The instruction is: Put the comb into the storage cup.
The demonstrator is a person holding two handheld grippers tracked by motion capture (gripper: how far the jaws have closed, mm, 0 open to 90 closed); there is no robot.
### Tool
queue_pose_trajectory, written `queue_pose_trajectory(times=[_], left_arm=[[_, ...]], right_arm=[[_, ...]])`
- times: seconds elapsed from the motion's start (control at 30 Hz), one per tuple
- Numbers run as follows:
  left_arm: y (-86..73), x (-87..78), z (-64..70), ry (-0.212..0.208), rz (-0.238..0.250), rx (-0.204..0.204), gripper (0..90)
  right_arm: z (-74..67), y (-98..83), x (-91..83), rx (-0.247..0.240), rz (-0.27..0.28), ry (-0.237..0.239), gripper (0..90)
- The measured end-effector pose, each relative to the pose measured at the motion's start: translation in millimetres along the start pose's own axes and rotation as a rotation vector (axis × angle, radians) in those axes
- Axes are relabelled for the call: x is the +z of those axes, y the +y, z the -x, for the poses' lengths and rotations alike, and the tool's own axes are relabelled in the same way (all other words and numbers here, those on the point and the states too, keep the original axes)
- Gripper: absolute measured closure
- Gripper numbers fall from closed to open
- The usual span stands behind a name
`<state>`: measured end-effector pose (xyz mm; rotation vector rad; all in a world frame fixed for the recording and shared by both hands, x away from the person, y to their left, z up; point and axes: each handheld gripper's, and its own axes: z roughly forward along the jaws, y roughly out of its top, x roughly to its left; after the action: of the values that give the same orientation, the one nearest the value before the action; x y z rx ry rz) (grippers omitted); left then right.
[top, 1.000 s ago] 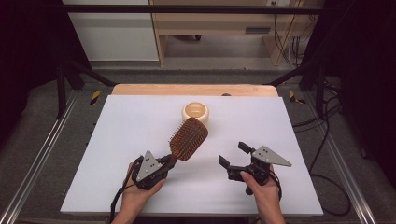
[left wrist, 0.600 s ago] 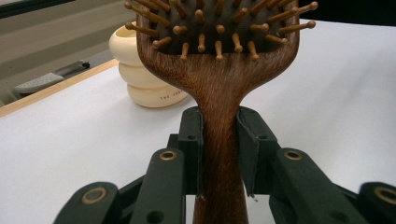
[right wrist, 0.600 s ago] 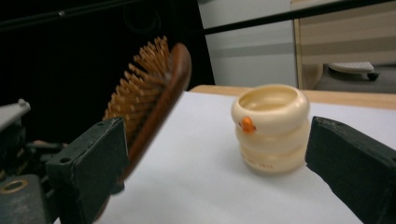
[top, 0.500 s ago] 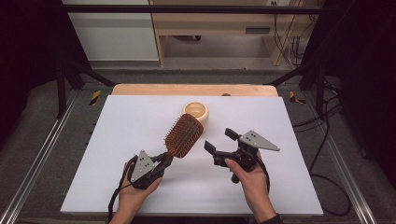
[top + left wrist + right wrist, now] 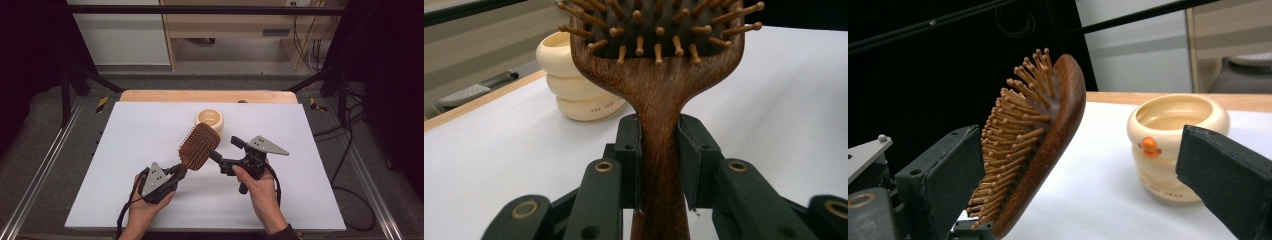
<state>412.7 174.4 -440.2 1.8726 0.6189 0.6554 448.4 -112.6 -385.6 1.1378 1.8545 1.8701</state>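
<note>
Your left gripper [image 5: 176, 171] is clamping the brown wooden paddle hairbrush [image 5: 199, 146] by its handle; your right gripper [image 5: 226, 154], jaws spread, has closed in since a second ago and is now straddling the brush head; looks like a handover coming.

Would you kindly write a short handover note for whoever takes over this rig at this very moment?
Left gripper: shut on the handle of the wooden hairbrush, holding it tilted above the white table, bristles facing up and toward the right gripper.
Right gripper: open, its fingers on either side of the brush head, one by the bristles, not pressing on it.
Cream ribbed cup with the duck face: upright on the table behind the brush, untouched.
Done: brush lifted and presented to the right gripper.
Left: probably closing the right gripper on the head, then releasing the left; any use of the cup is unclear.
</note>
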Motion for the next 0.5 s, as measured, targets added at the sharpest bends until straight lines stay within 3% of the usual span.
queue_pose_trajectory(times=[0.5], left_arm=[[-1.3, 3.6, 5.5, -0.012, -0.013, 0.012, 72.4]], right_arm=[[-7.6, -12.2, 11.7, 0.033, -0.029, 0.044, 7.0]])
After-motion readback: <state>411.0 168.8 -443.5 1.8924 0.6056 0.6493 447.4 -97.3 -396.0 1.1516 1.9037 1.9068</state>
